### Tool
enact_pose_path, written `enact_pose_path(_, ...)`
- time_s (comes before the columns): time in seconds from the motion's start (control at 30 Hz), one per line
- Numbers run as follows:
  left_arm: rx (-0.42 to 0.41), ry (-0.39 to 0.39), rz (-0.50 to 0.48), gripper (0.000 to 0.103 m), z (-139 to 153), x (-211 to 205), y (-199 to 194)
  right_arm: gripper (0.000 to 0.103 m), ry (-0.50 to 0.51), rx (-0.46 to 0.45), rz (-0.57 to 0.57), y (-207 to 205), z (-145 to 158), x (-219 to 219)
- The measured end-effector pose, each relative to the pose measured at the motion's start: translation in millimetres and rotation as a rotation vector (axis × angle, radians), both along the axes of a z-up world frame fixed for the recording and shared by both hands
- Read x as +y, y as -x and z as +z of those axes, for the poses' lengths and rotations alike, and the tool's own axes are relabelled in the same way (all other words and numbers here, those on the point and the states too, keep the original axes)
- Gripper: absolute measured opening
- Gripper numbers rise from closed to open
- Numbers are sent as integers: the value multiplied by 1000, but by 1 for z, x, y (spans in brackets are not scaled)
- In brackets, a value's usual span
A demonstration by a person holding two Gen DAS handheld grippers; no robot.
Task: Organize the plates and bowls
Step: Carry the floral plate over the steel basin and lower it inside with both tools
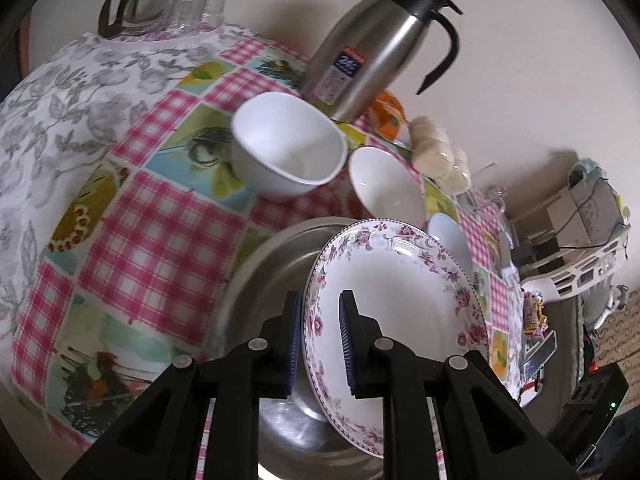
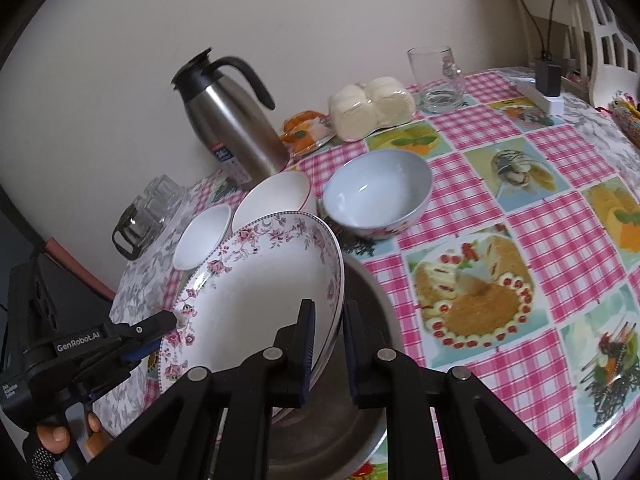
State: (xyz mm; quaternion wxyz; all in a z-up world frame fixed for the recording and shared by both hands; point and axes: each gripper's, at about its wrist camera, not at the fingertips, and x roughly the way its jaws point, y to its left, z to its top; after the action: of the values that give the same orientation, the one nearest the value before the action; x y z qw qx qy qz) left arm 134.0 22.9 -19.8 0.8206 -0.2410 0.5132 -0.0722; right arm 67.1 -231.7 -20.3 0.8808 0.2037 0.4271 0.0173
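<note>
A white plate with a pink floral rim (image 1: 400, 280) (image 2: 256, 296) hangs tilted over a round steel dish (image 1: 276, 264) (image 2: 372, 308). My left gripper (image 1: 320, 320) is shut on one side of the plate's rim. It also shows in the right wrist view as the left gripper (image 2: 176, 320), held by a hand. My right gripper (image 2: 328, 334) is shut on the opposite rim. Behind the plate stand three bowls: a white squarish bowl (image 1: 288, 148) (image 2: 202, 236), a white bowl with an orange rim (image 1: 384, 188) (image 2: 276, 196), and a pale blue bowl (image 1: 448, 240) (image 2: 376, 192).
A steel thermos jug (image 1: 368, 52) (image 2: 232, 120) stands at the wall. A wrapped pack of buns (image 2: 372, 106), a glass mug (image 2: 438, 80) and a glass carafe with tumblers (image 1: 136, 4) (image 2: 136, 228) are also on the checked tablecloth (image 2: 540, 240). A white chair (image 1: 580, 264) stands beside the table.
</note>
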Motion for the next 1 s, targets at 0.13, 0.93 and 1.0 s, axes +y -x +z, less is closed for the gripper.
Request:
enact_pose_path(0.13,28,-8,16,18,-6,7,0,16,2,26,16,-2,-8,10)
enact_pose_path(0.93,119,-104,-8,18,-25,4,5,17,49,198,34,-3,-40,22)
enact_pose_path(1.0,118,-105,-14,18,-26,3,5,17,42,216,29,-4,-44,20)
